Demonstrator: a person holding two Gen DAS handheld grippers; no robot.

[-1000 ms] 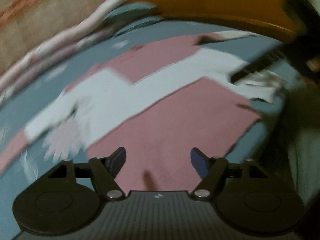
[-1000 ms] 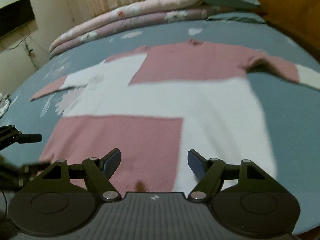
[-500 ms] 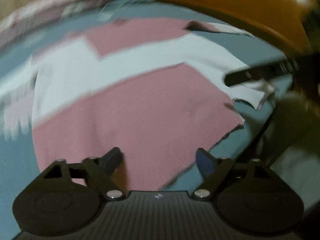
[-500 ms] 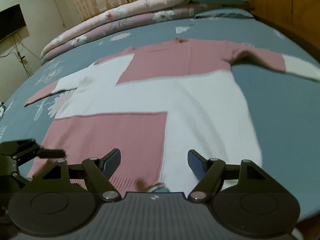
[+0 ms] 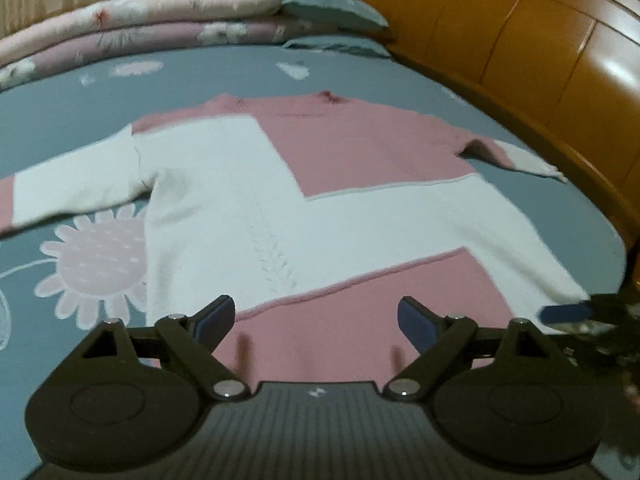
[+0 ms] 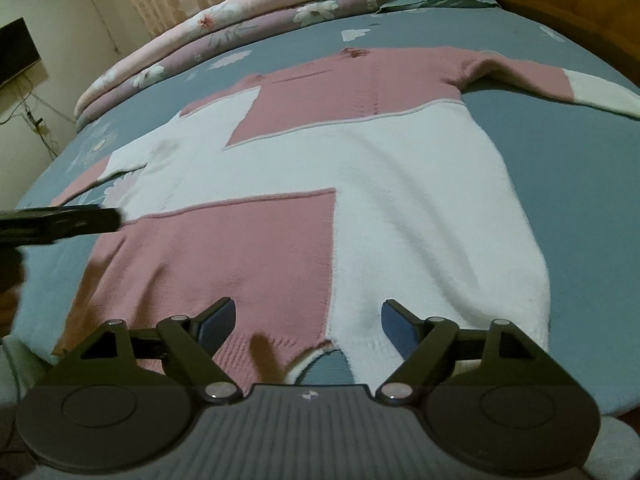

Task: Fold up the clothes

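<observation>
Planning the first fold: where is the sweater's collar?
At the far end of the sweater, the collar points toward the stacked quilts.

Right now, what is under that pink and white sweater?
The sweater lies flat on a grey-blue bedsheet printed with pale flowers; one flower pokes out beside it. Whatever print or object sits beneath the sweater is covered.

Bed [image 6: 580, 208] covered in a grey-blue sheet printed with pale flowers. Pink-and-white sweater [image 6: 320, 168] spread flat across its middle, hem at the near edge, both sleeves stretched toward the side edges. Folded floral quilts [image 5: 160, 24] and grey-blue pillows [image 5: 332, 16] stacked along the far edge.
</observation>
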